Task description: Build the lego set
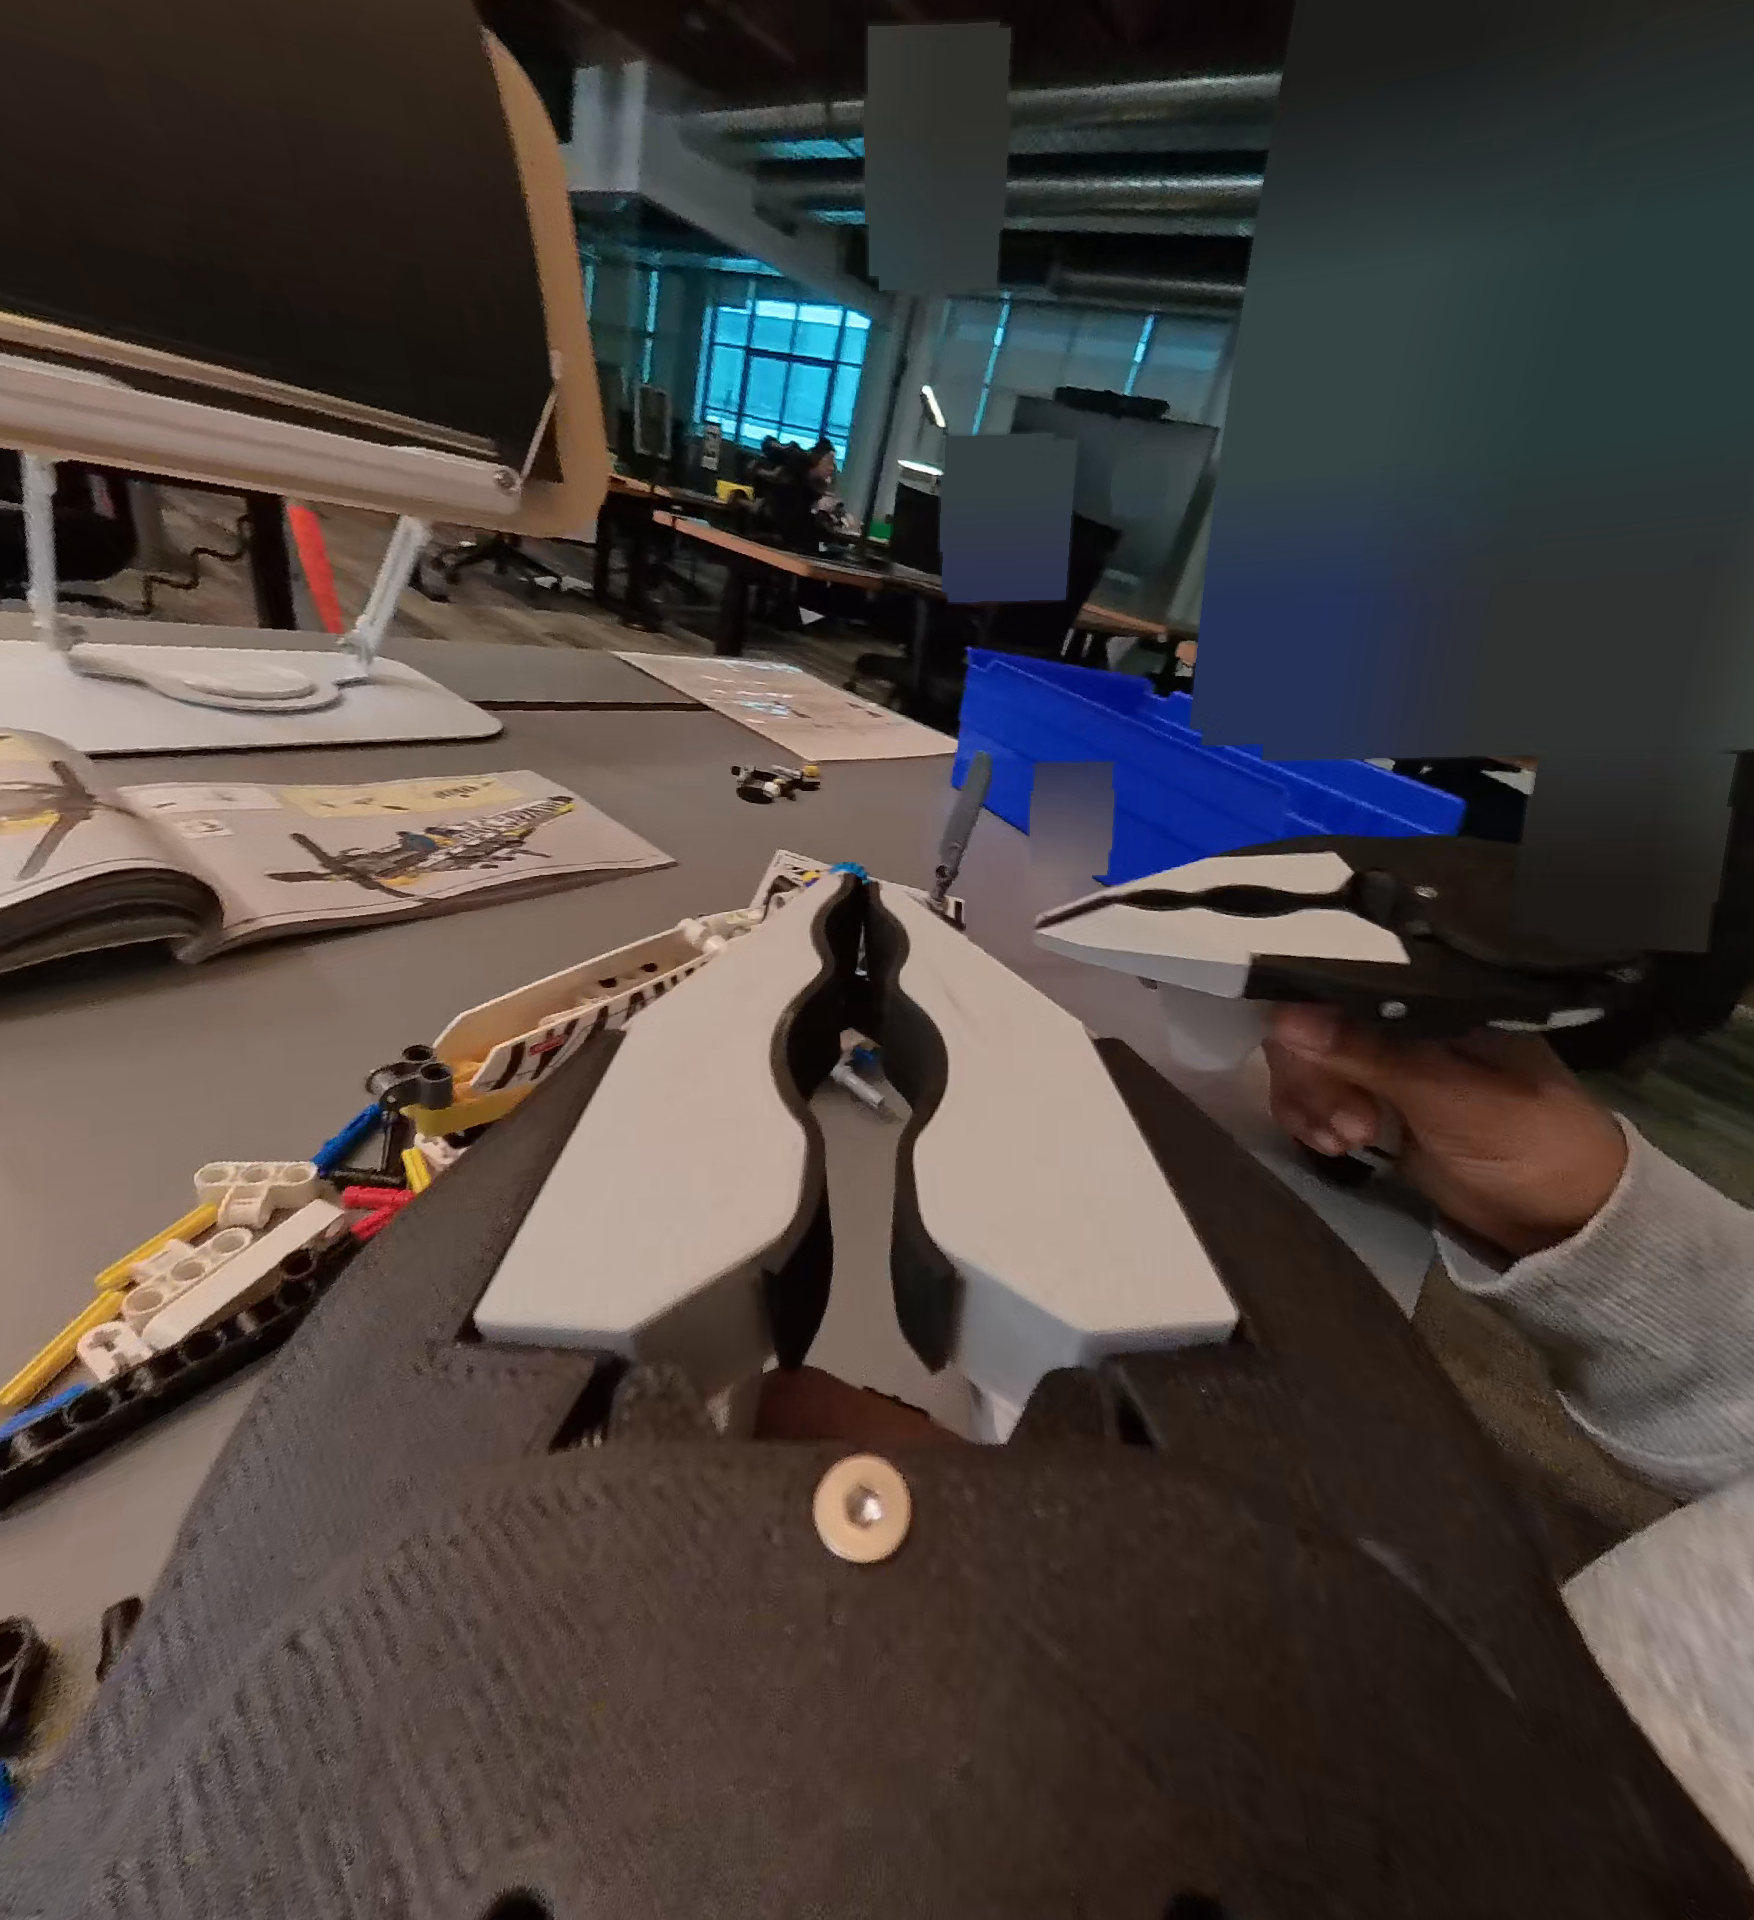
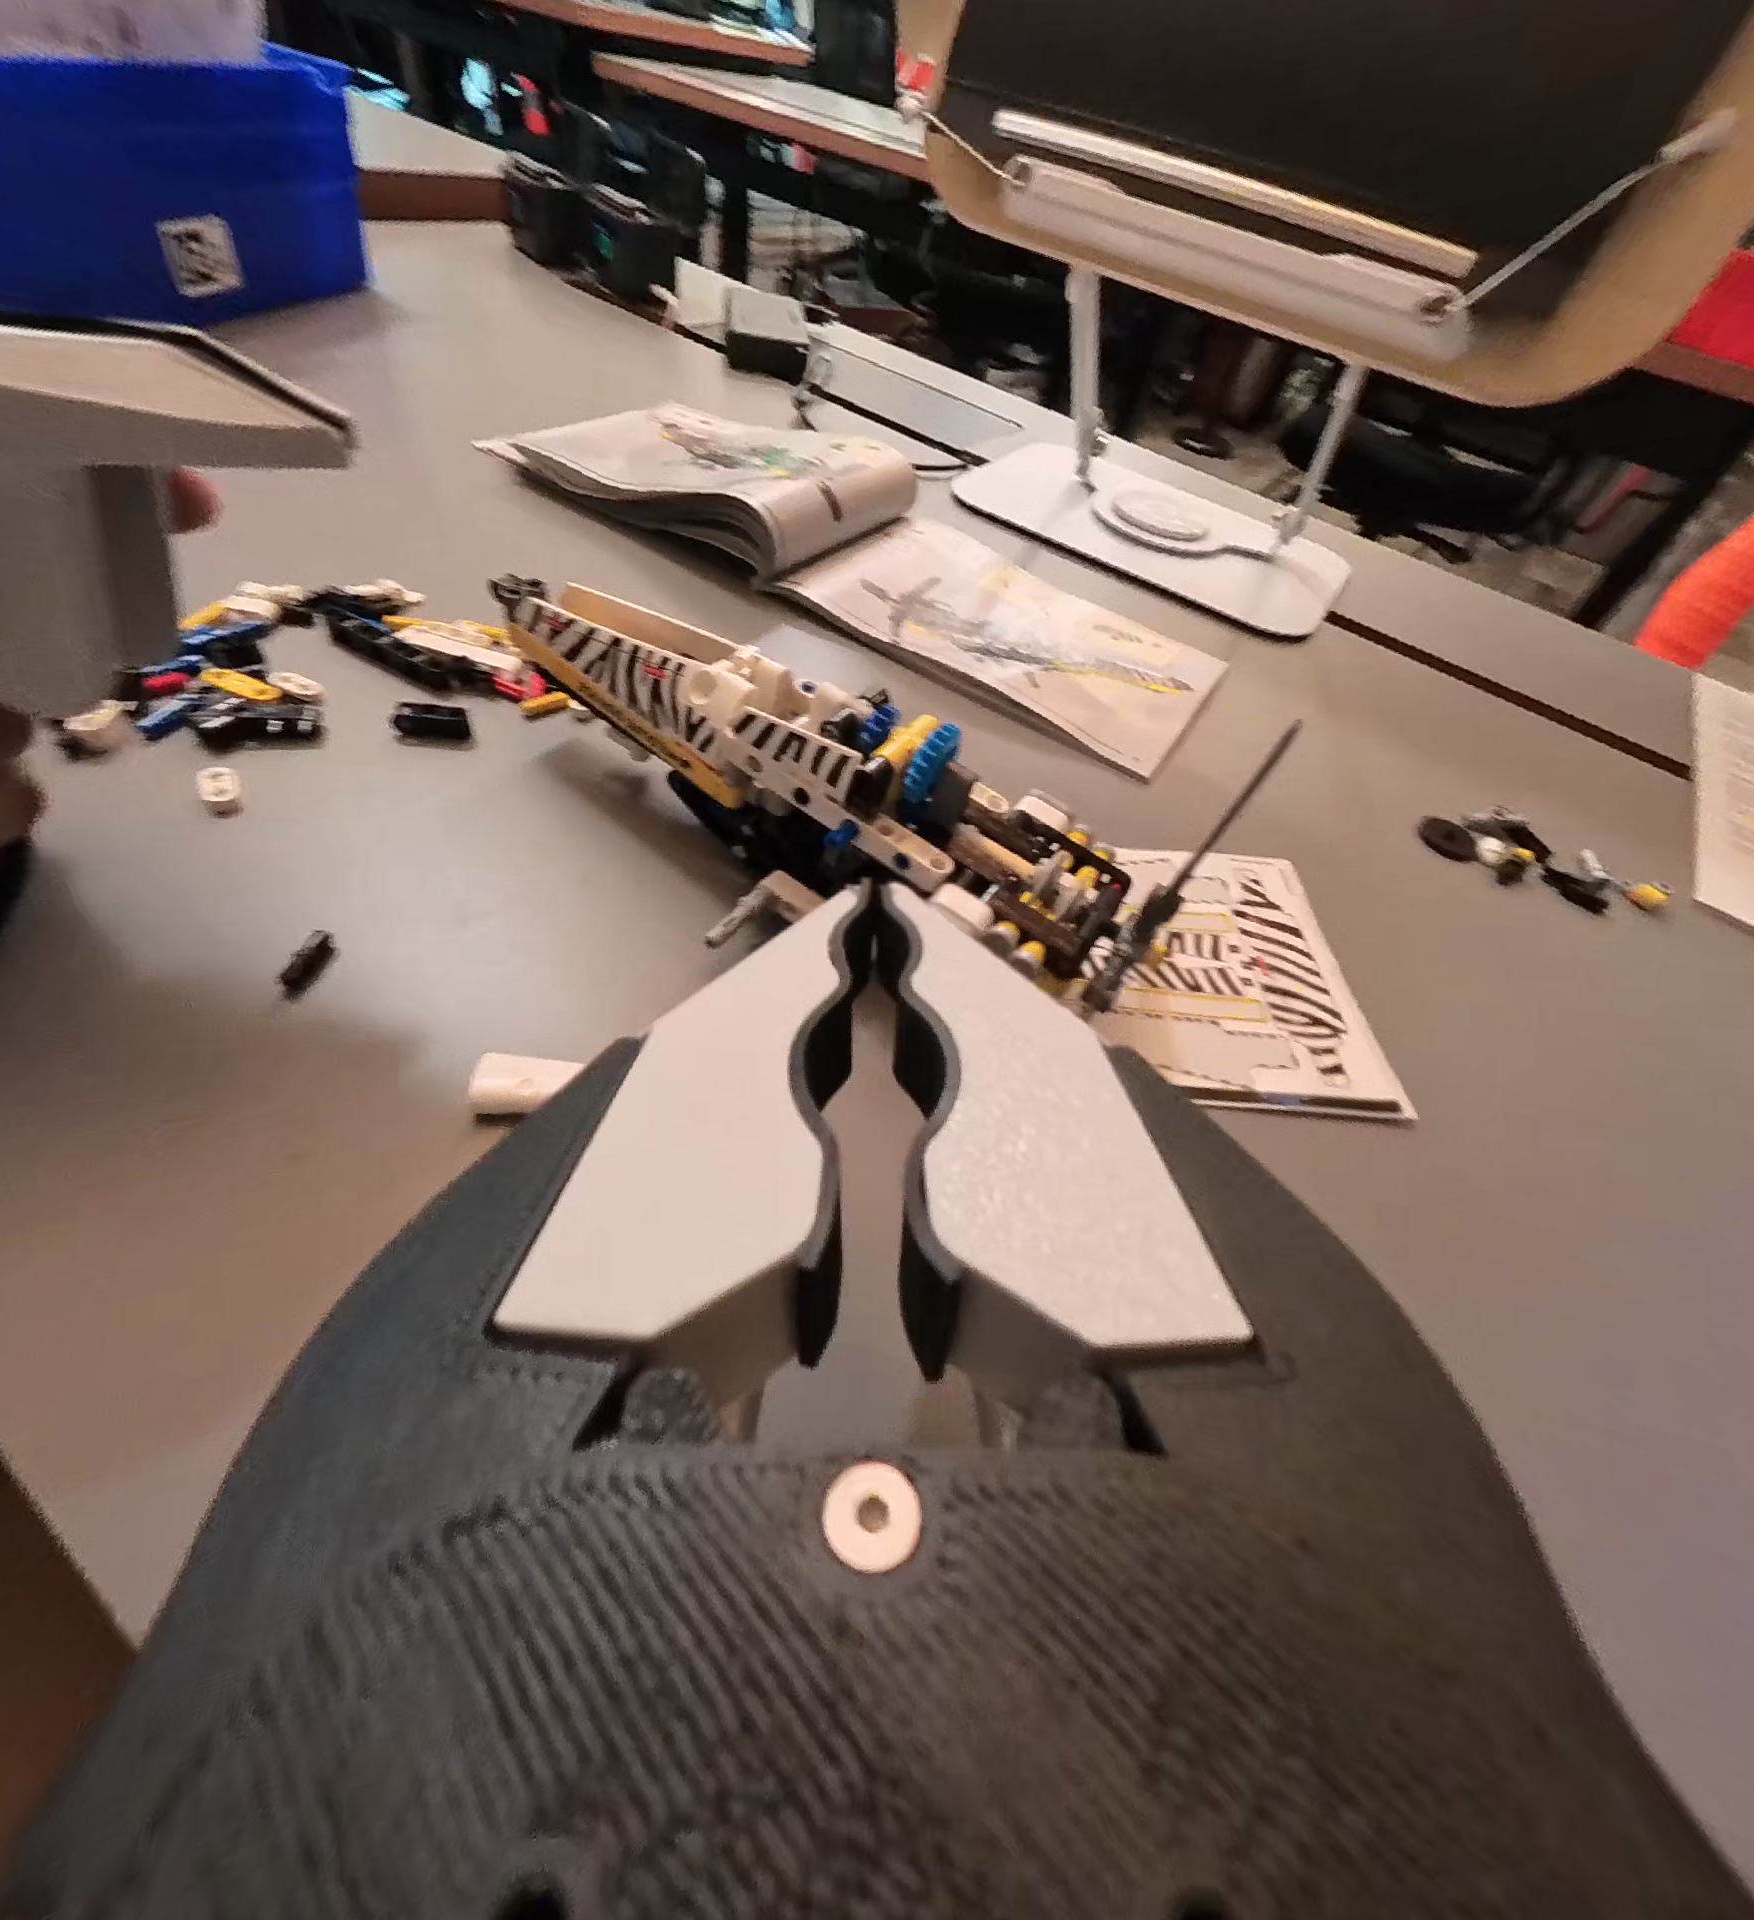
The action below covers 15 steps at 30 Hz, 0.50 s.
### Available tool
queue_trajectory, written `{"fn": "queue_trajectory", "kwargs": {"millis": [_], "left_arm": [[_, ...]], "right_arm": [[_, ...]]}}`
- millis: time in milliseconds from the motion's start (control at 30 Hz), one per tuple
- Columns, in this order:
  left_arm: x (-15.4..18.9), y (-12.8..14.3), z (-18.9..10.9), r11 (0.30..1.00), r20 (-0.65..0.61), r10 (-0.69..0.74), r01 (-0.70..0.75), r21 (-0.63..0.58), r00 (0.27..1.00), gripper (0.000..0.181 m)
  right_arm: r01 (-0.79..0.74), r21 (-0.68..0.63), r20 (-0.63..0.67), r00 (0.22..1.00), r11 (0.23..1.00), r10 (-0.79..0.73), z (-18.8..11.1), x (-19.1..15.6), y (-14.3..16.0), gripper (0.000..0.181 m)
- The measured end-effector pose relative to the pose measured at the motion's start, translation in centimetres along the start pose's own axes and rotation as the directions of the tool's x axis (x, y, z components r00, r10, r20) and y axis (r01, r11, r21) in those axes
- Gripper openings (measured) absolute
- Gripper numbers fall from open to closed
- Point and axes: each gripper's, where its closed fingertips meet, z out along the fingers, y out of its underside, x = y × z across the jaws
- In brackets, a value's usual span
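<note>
The left claw [image 1: 860, 883] has its grey fingers pressed together at the tips, which sit right against the front end of the half-built lego model [image 1: 582, 1013]; whether they pinch a part of it cannot be told. The right claw [image 2: 875, 888] is likewise pressed together, tips empty, hovering just before the model's [image 2: 748, 727] gear end — near a thin grey rod [image 2: 1226, 821] standing up from the build. The model lies on the grey counter [image 2: 437, 935], partly over a zebra-striped sticker sheet [image 2: 1257, 987]. Loose lego pieces [image 1: 198, 1247] are scattered to its left; an open instruction booklet [image 1: 260, 842] lies beyond, with a blue bin [image 1: 1195, 790] at the counter's far side.
</note>
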Motion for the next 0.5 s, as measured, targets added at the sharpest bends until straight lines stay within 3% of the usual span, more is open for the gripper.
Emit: {"fn": "queue_trajectory", "kwargs": {"millis": [167,500], "left_arm": [[-0.1,-0.3,-0.3,0.998,-0.048,-0.056,0.057,0.029,0.997,0.000],[0.5,-0.6,-0.3,0.998,-0.081,-0.037,0.041,0.050,0.996,0.001]], "right_arm": [[-0.002,0.100,0.154,0.988,0.995,-0.014,-1.2,-1.9,-1.2,0.000],[-0.159,0.345,0.203,0.975,0.925,0.091,-4.4,-0.3,-3.8,0.000]]}}
